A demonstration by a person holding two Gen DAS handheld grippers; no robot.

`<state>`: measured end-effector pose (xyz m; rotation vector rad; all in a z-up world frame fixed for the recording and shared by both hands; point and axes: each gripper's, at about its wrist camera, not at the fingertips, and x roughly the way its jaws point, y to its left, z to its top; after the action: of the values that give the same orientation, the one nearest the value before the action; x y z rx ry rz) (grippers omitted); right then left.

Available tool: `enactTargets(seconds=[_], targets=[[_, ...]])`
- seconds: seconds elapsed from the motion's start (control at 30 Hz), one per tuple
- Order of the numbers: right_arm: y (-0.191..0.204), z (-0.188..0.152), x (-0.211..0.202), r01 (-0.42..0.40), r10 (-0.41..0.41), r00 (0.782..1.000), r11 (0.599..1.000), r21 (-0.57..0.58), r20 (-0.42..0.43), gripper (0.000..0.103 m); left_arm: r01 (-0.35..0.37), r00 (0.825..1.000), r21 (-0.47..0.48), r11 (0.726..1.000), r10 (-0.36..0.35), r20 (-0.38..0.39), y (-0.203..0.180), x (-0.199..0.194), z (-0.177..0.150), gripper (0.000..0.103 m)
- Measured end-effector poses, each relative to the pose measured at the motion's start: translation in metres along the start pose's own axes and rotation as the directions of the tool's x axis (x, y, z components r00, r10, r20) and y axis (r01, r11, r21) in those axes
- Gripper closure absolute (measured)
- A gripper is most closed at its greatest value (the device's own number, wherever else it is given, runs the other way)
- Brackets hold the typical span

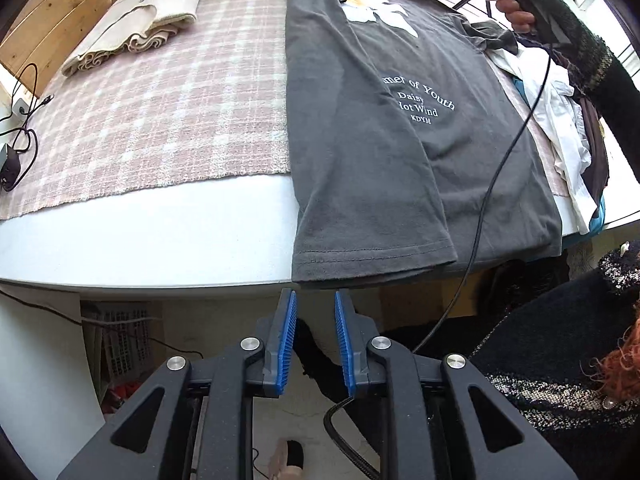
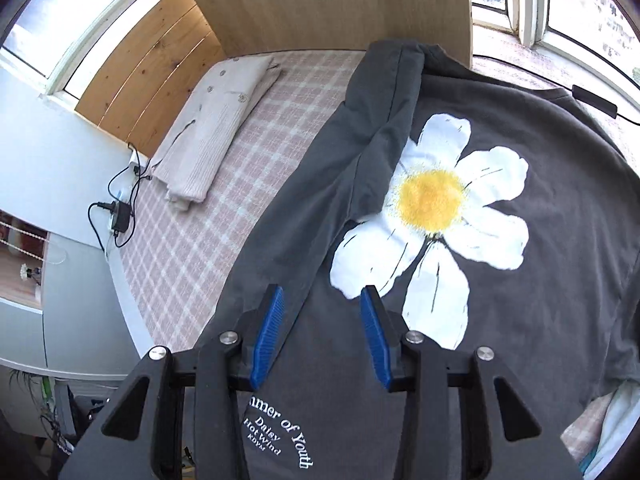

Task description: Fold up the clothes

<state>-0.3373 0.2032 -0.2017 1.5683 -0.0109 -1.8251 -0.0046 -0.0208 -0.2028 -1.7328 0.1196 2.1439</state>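
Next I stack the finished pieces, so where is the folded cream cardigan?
The folded cream cardigan lies at the far left of the pink checked blanket, apart from the grey daisy T-shirt.

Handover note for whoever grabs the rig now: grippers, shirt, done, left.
Left gripper: open, empty, just off the table edge below the hem of the grey T-shirt.
Right gripper: open, empty, above the shirt's chest near the daisy print.
Shirt lies print-up on the plaid blanket, hem hanging over the white table edge.
Done: one side panel and sleeve folded in over the print's edge; a cream garment sits folded at the far corner.
Left: fold the other side in, fold lengthwise, then the unfolded pile beside the shirt.
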Motion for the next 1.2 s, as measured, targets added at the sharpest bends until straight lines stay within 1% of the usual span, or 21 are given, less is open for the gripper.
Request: enactTargets(seconds=[0.03,0.1,0.13,0.2,0.27,0.33,0.4,0.47,0.53,0.6,0.63,0.67,0.7,0.73,0.77,0.8,0.9,0.97,1.03,1.13,1.2], targets=[[0.011,-0.023,0.005,-0.031,0.030,0.999,0.999,-0.014,-0.035,0.063,0.008,1.000,0.019,1.000,-0.008,-0.006,-0.001,0.006,0.001,0.083],[0.031,-0.063,0.020,-0.092,0.089,0.991,0.996,-0.022,-0.097,0.063,-0.007,1.000,0.054,0.999,0.008,-0.015,-0.003,0.013,0.004,0.083],[0.042,-0.083,0.027,-0.106,0.102,0.987,0.994,-0.029,-0.120,0.063,-0.012,1.000,0.067,0.998,0.013,-0.013,-0.003,0.015,0.005,0.082],[0.062,-0.118,0.041,-0.118,0.109,0.982,0.992,-0.049,-0.154,0.063,-0.023,1.000,0.094,0.995,0.023,-0.004,-0.002,0.015,0.007,0.081],[0.080,-0.145,0.049,-0.118,0.104,0.980,0.990,-0.073,-0.172,0.063,-0.033,0.999,0.124,0.992,0.032,0.011,-0.001,0.013,0.008,0.076],[0.098,-0.165,0.056,-0.113,0.092,0.979,0.988,-0.104,-0.182,0.063,-0.033,0.999,0.145,0.989,0.031,0.012,0.000,0.015,0.008,0.072],[0.111,-0.180,0.062,-0.101,0.074,0.979,0.986,-0.132,-0.192,0.063,-0.031,1.000,0.169,0.985,0.031,0.004,0.000,0.018,0.009,0.072],[0.119,-0.188,0.068,-0.078,0.048,0.978,0.986,-0.145,-0.201,0.063,-0.016,1.000,0.197,0.980,0.014,0.008,-0.002,0.019,0.010,0.072],[0.124,-0.193,0.075,-0.058,0.027,0.977,0.988,-0.145,-0.210,0.063,0.009,1.000,0.204,0.979,-0.014,0.024,-0.003,0.017,0.013,0.074],[0.127,-0.198,0.081,-0.043,0.013,0.977,0.990,-0.135,-0.215,0.063,0.051,0.997,0.207,0.977,-0.061,0.039,-0.002,0.013,0.014,0.081],[0.128,-0.199,0.081,-0.037,0.008,0.978,0.990,-0.137,-0.207,0.063,0.067,0.996,0.215,0.974,-0.077,0.041,-0.002,0.012,0.015,0.093],[0.129,-0.200,0.082,-0.031,0.003,0.980,0.990,-0.139,-0.200,0.063,0.078,0.995,0.226,0.971,-0.088,0.036,-0.003,0.011,0.015,0.096],[0.130,-0.201,0.082,-0.026,-0.002,0.980,0.990,-0.142,-0.197,0.066,0.088,0.995,0.237,0.968,-0.098,0.031,-0.003,0.010,0.015,0.096],[0.131,-0.202,0.084,-0.023,-0.006,0.980,0.989,-0.145,-0.197,0.071,0.094,0.994,0.253,0.963,-0.104,0.025,-0.007,0.009,0.016,0.097],[0.132,-0.203,0.085,-0.019,-0.011,0.980,0.989,-0.148,-0.197,0.095,0.090,0.995,0.269,0.959,-0.100,0.024,-0.014,0.011,0.020,0.097],[0.133,-0.204,0.086,-0.015,-0.015,0.980,0.988,-0.151,-0.198,0.099,0.082,0.996,0.288,0.954,-0.089,0.014,-0.017,0.011,0.020,0.097],[0.129,-0.204,0.079,-0.078,0.055,0.979,0.991,-0.112,-0.197,0.099,0.050,0.999,0.329,0.943,-0.044,-0.025,-0.021,0.017,0.018,0.096],[0.123,-0.205,0.075,-0.058,0.037,0.979,0.993,-0.103,-0.199,0.099,0.043,0.998,0.334,0.941,-0.023,-0.063,-0.019,0.024,0.016,0.096],[0.118,-0.206,0.076,-0.021,0.002,0.979,0.996,-0.091,-0.205,0.099,0.039,0.997,0.326,0.945,-0.016,-0.071,-0.015,0.022,0.016,0.096],[0.114,-0.208,0.083,-0.033,0.020,0.966,0.998,-0.046,-0.258,0.096,0.050,0.999,0.308,0.950,-0.044,-0.024,-0.018,0.009,0.031,0.096],[0.116,-0.208,0.082,-0.027,0.017,0.966,0.999,-0.032,-0.259,0.095,0.050,0.998,0.325,0.944,-0.058,0.017,-0.024,0.002,0.044,0.094]])
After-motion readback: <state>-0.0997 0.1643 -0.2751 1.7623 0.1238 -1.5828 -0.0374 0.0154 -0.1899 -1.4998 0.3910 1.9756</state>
